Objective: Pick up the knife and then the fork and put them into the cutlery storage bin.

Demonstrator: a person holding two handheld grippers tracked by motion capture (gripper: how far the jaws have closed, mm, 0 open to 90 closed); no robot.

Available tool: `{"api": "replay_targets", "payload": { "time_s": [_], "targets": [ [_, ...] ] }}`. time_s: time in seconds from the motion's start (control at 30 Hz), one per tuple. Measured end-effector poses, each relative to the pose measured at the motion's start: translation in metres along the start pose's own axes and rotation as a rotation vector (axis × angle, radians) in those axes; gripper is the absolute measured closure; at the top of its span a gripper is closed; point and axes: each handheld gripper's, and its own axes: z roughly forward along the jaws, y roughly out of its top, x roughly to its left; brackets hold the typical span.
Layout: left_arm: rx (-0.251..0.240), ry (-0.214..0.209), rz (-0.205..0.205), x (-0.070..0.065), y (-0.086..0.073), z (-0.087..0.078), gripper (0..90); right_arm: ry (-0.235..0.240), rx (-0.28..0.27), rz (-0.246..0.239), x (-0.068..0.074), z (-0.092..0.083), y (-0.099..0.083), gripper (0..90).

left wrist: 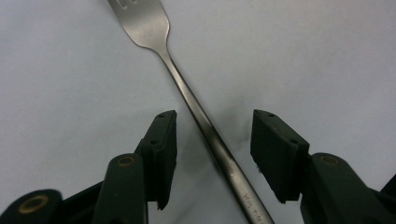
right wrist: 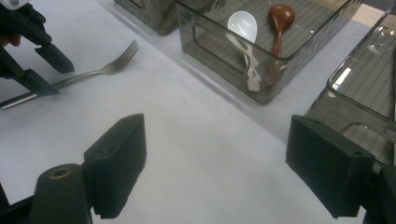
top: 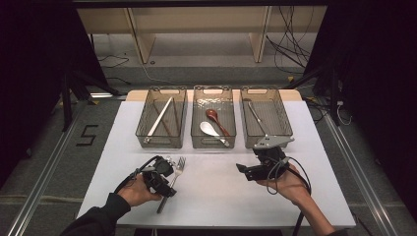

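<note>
A steel fork lies on the white table at the front left, tines toward the bins. My left gripper hangs over its handle. In the left gripper view the fork runs slantwise between the two black pads, with a gap on each side, so my left gripper is open around it. My right gripper is at the front right, in front of the right bin, and points left. In its own view my right gripper stands wide open with nothing between its jaws, and the fork lies far left.
Three clear bins stand in a row at the back. The left bin holds chopsticks. The middle bin holds a white spoon and a brown spoon. The right bin holds a metal utensil. Bare table lies between my grippers.
</note>
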Motion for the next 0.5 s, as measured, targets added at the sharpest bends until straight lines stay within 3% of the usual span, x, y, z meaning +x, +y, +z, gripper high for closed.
{"api": "replay_targets", "payload": {
  "time_s": [0.3, 0.4, 0.5],
  "targets": [
    [0.013, 0.016, 0.006, -0.0012, 0.0019, 0.0034, 55.3, 0.004, 0.004, -0.002, 0.0010, 0.0006, -0.0001, 21.2],
    [0.028, 0.041, 0.028, -0.0014, 0.0034, 0.0034, 60.2, 0.008, 0.004, -0.006, 0.0016, 0.0008, -0.0001, 21.4],
    [0.029, 0.034, 0.022, 0.0006, 0.0037, 0.0033, 63.5, 0.010, 0.005, -0.007, 0.0022, 0.0010, 0.0002, 21.5]
  ]
}}
